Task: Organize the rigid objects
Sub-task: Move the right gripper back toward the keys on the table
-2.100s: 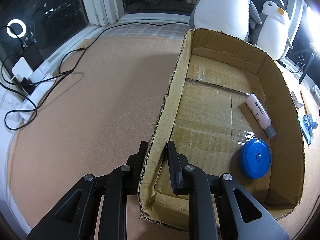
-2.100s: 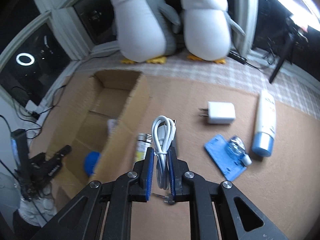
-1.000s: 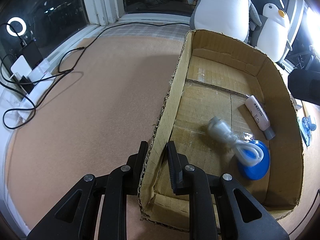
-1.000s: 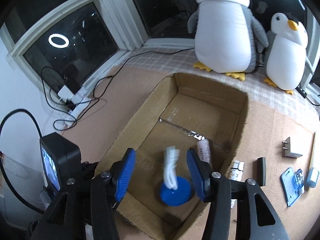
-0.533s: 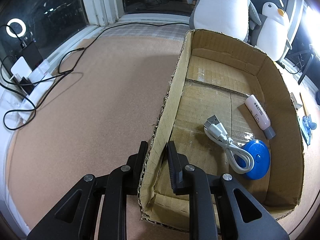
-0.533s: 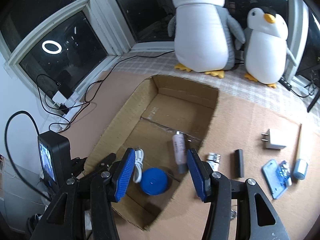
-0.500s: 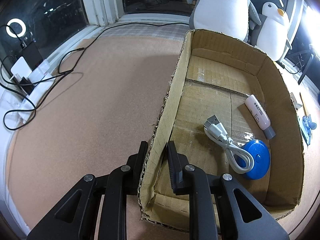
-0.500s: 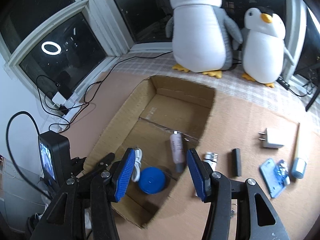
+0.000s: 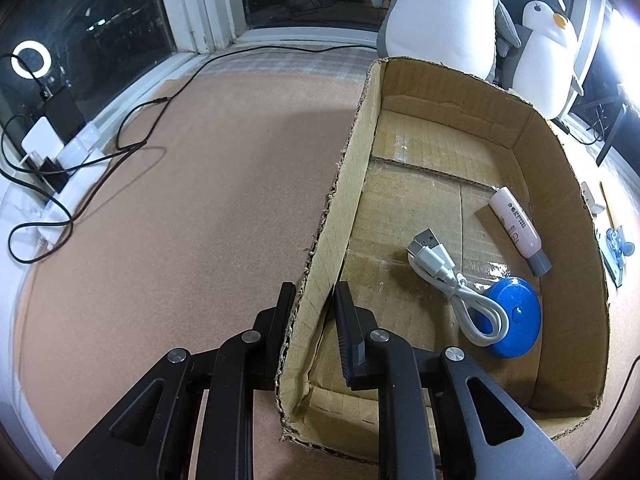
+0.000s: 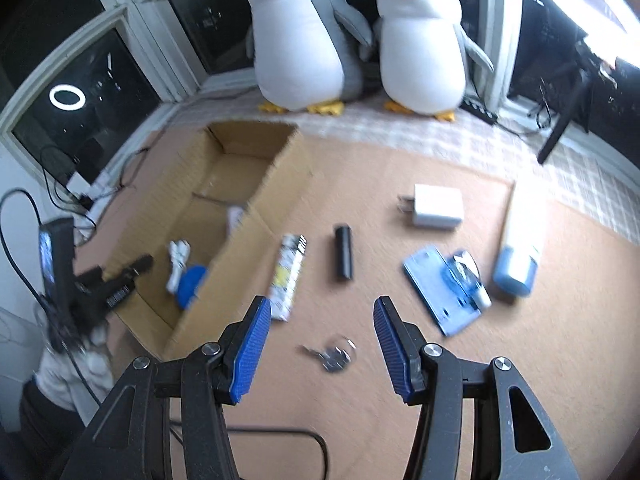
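Cardboard box (image 10: pixel 240 216) stands at the left of the right wrist view, and the left tool (image 9: pixel 312 300) is clenched on its near wall, one finger outside and one inside, pinning it to the table (image 9: pixel 180 220). Inside lie a white cable (image 9: pixel 452 284) draped partly over a blue round disc (image 9: pixel 516 320), and a pink tube (image 9: pixel 518 224) against the far wall. Just right of the box, on the table, a striped stick-shaped packet (image 10: pixel 288 272) lies beside the box's outer wall, then a short black cylinder (image 10: pixel 344 252), with a small key on a ring (image 10: pixel 332 354) nearer the camera. Further right sit a white plug adapter (image 10: pixel 436 206), a blue card with a clear blister (image 10: pixel 448 288) and a white tube with a blue cap (image 10: pixel 520 248). The right tool (image 10: pixel 320 340) hangs released and empty over the table, its blue pads spread, with the key roughly between them in view.

The step in hand looks like picking the next loose item. To do it well, I would choose one piece and centre it between the pads before descending. The key lies flat and thin, so it may slip or be pushed along; the packet or black cylinder should be gripped across the narrow width. The left grip should hold the box steady throughout.
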Tool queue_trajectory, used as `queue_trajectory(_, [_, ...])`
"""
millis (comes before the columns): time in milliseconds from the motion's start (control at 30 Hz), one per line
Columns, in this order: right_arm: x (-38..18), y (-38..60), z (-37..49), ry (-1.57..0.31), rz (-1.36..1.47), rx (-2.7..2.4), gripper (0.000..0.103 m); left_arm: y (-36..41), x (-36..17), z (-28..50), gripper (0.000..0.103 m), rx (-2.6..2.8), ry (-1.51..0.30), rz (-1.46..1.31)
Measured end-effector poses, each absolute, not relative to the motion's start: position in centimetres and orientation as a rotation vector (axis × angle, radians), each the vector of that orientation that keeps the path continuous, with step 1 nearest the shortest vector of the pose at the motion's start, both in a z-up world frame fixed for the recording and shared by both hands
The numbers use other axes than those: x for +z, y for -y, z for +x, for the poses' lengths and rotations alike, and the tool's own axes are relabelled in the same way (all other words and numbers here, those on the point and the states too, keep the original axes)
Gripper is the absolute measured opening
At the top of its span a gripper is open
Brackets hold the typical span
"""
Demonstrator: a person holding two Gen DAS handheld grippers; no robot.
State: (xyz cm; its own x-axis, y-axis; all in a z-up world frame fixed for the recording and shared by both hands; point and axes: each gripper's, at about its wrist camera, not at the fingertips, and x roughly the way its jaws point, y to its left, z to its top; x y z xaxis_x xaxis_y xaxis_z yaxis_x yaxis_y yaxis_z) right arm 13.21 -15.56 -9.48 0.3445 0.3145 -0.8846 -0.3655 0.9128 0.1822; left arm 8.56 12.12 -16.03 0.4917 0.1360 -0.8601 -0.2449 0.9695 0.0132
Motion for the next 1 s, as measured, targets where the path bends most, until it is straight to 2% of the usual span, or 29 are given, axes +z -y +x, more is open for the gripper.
queue_trajectory(133, [-10.9, 16.2, 13.0, -1.159, -0.068, 0.457, 0.048, -12.0, -16.0, 8.6, 0.018, 0.233, -1.033, -0.114])
queue_trajectory(200, [-11.6, 16.3, 13.0, -1.172, -0.083, 0.467, 0.041, -12.0, -16.0, 8.6, 0.018, 0.233, -1.033, -0.115])
queue_trajectory(600, [-15.3, 15.8, 13.4, -1.246, -0.139, 0.494, 0.028, -12.0, -16.0, 8.5, 0.018, 0.239, -1.035, -0.110])
queue_trajectory(1000, [-16.5, 14.7, 13.5, -1.252, -0.189, 0.488, 0.027, -12.1, -16.0, 8.5, 0.018, 0.240, -1.036, -0.109])
